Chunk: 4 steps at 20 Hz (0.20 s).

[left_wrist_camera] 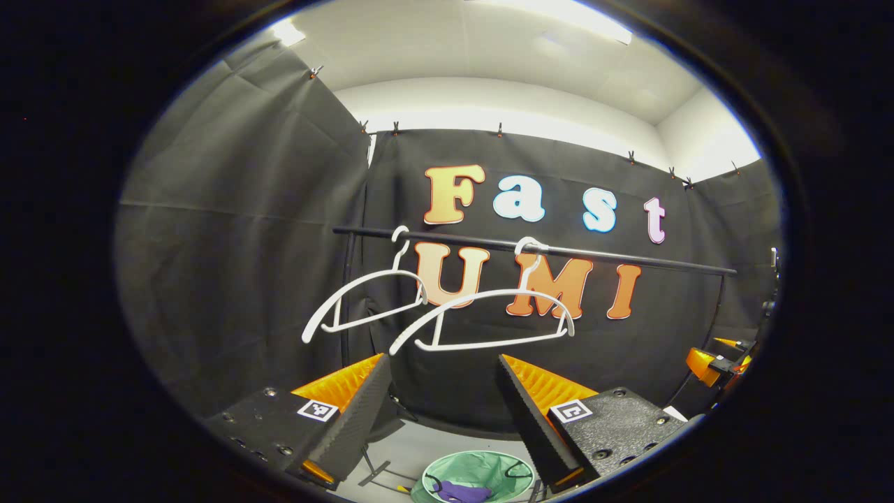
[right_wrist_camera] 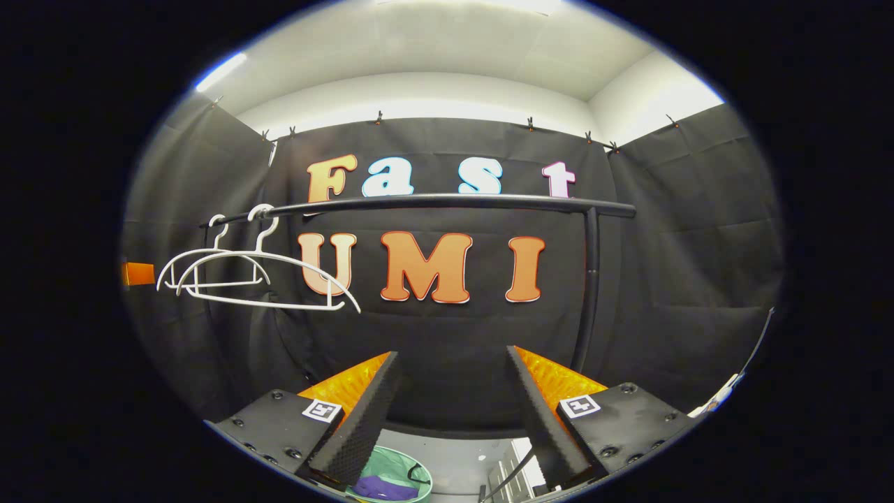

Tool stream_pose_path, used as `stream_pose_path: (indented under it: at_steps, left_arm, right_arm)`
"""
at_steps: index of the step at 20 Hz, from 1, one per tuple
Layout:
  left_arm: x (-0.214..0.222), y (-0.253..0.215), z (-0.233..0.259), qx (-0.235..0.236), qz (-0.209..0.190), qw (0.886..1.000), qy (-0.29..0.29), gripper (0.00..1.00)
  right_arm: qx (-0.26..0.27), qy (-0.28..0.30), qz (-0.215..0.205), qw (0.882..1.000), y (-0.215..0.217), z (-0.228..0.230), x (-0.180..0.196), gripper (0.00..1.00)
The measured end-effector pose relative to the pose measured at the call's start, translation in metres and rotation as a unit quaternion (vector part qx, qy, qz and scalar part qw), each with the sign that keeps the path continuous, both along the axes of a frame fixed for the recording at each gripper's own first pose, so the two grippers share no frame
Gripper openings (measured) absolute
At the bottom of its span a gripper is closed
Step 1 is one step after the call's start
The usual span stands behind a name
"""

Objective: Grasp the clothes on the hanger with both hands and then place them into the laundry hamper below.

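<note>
Two white hangers, bare, hang on the black rail (left_wrist_camera: 531,248): one at the left (left_wrist_camera: 367,304) and one nearer the middle (left_wrist_camera: 489,314). In the right gripper view the same hangers (right_wrist_camera: 258,279) hang at the rail's (right_wrist_camera: 433,202) left end. Below stands a green laundry hamper (left_wrist_camera: 482,471) with a purple garment (left_wrist_camera: 461,492) lying inside; the hamper (right_wrist_camera: 398,468) and purple garment (right_wrist_camera: 380,487) also appear at the bottom of the right gripper view. My left gripper (left_wrist_camera: 443,370) is open and holds nothing. My right gripper (right_wrist_camera: 454,363) is open and holds nothing.
Black cloth walls close the booth on three sides. The rail's upright post (right_wrist_camera: 590,293) stands at the right. Part of the other gripper (left_wrist_camera: 719,363) shows at the far right of the left gripper view. Pale floor (left_wrist_camera: 447,447) surrounds the hamper.
</note>
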State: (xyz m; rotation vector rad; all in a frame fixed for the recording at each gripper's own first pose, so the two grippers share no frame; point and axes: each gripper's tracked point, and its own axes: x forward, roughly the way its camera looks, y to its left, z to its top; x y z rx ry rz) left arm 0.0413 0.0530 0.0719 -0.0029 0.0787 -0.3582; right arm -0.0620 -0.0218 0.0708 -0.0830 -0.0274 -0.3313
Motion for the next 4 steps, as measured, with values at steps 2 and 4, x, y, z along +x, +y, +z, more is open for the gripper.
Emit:
stream_pose_path:
  at_steps: [2,4]
  left_arm:
    - [0.0012,-0.0045,0.0000,-0.007,0.002,1.000,0.001,0.93]
    - [0.0025,-0.0090,-0.0038,-0.012,0.008,1.000,0.006,0.93]
  right_arm:
    - [-0.001,-0.001,0.002,1.000,0.0001,-0.0014,-0.0011,0.94]
    - [-0.002,0.000,0.002,1.000,-0.0050,-0.0039,0.0008,0.94]
